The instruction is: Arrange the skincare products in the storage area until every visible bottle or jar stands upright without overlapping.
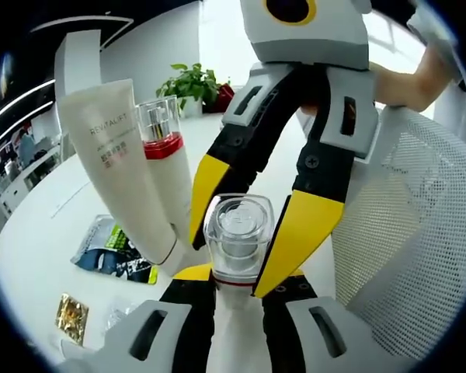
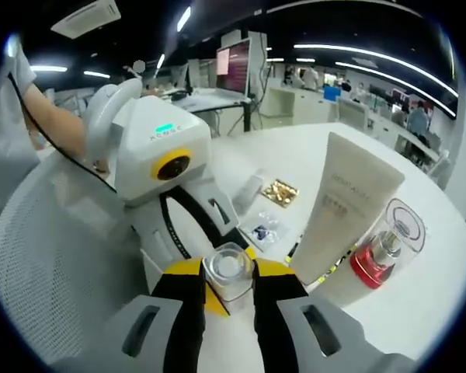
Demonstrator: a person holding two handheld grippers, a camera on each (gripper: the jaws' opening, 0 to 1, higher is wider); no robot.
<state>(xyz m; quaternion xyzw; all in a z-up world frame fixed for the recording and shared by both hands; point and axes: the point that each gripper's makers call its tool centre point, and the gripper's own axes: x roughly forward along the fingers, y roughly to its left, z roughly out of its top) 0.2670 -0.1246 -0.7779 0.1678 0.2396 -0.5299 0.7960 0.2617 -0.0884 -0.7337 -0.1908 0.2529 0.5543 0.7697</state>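
Both grippers pinching clear square-capped white bottle (image 1: 238,233) at lower centre: left gripper (image 1: 229,276) and right gripper (image 2: 227,289) jaws clamping cap. Next, probably lowering upright onto white desk (image 1: 39,256) beside leaning white tube (image 1: 116,163).

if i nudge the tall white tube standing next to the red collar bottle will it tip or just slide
Probably tips: the white tube stands tall on a narrow cap end and already slants in both views. It looks like soft plastic, so it may flex. It would likely knock the red-collared bottle close beside it.
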